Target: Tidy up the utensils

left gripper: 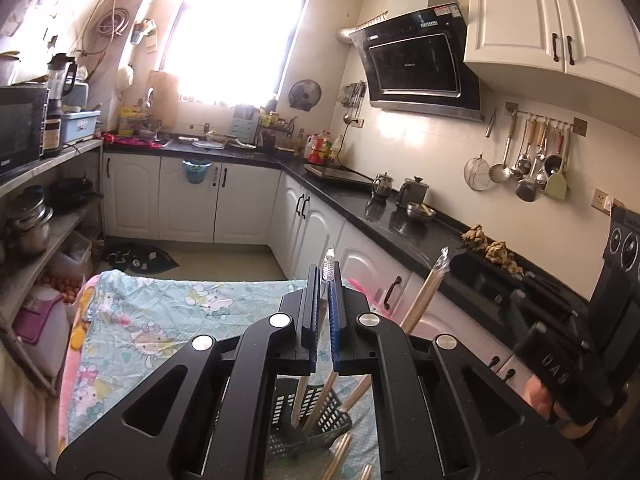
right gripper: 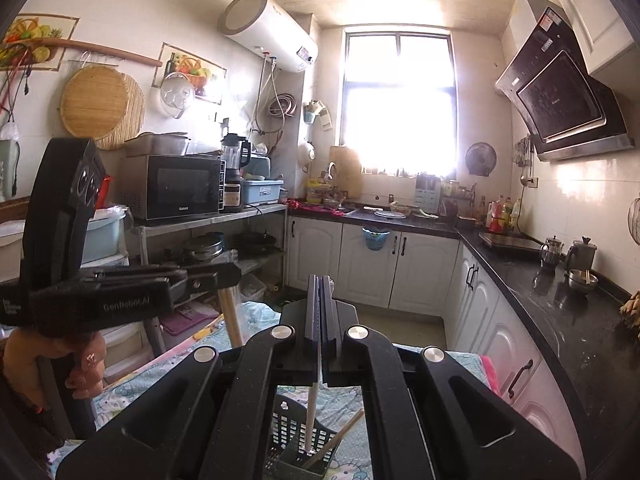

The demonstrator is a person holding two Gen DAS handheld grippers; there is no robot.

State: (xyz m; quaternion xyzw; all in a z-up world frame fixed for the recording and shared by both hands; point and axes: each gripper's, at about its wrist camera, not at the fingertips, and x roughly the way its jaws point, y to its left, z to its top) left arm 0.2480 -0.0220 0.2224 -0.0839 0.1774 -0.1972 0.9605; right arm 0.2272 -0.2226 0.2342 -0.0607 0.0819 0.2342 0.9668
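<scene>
Each gripper is shut on a stick, likely a chopstick: the left gripper (left gripper: 325,276) and the right gripper (right gripper: 321,292). Both sticks hang over the basket (right gripper: 298,436). Next, lower them in and let go.

left wrist: looks along my jaws across the kitchen, window (left gripper: 236,36) upper centre | right wrist: same facing, further right | shared: basket (right gripper: 298,436) close below, table (left gripper: 160,312), window
</scene>
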